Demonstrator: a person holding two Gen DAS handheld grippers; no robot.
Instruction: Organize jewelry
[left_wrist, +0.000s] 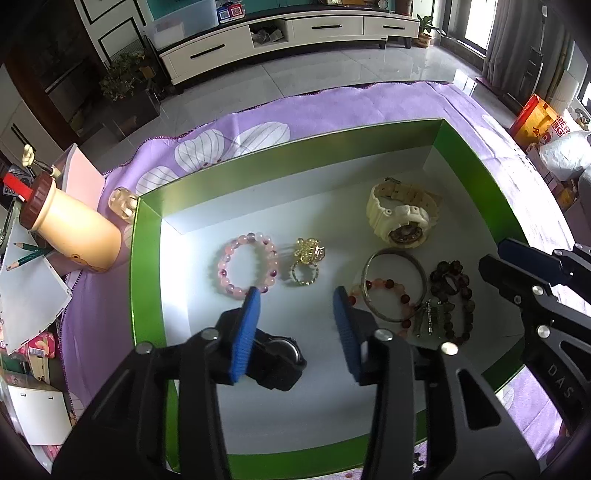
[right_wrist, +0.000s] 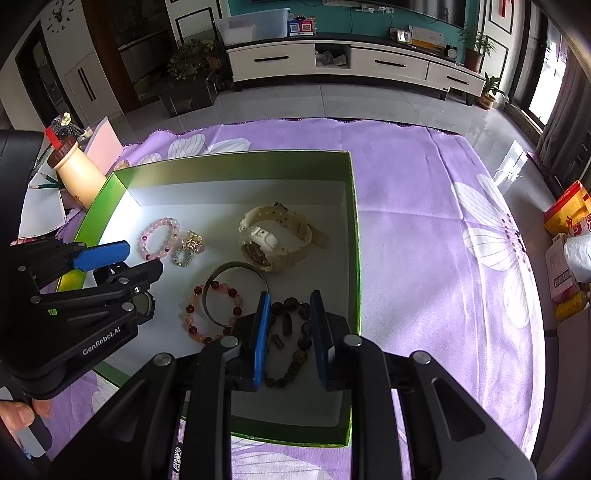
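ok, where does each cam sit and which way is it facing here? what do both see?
Left wrist: on the left gripper, looking down its open fingers into the green box; the right gripper shows at right.
Right wrist: on the right gripper, fingers open above the dark bead bracelet in the box's right half; the left gripper and a thumb show at left.
Shared: box, cream watch, pink bracelet, metal bangle, TV cabinet beyond.

You are in a home living room. Far across the pale tiled floor (right_wrist: 354, 99) stands a long white TV cabinet (right_wrist: 354, 62) against a teal wall, with potted plants (right_wrist: 489, 90) at its right end. Curtains (right_wrist: 565, 107) hang far right; a wall clock (right_wrist: 61, 14) shows far left.
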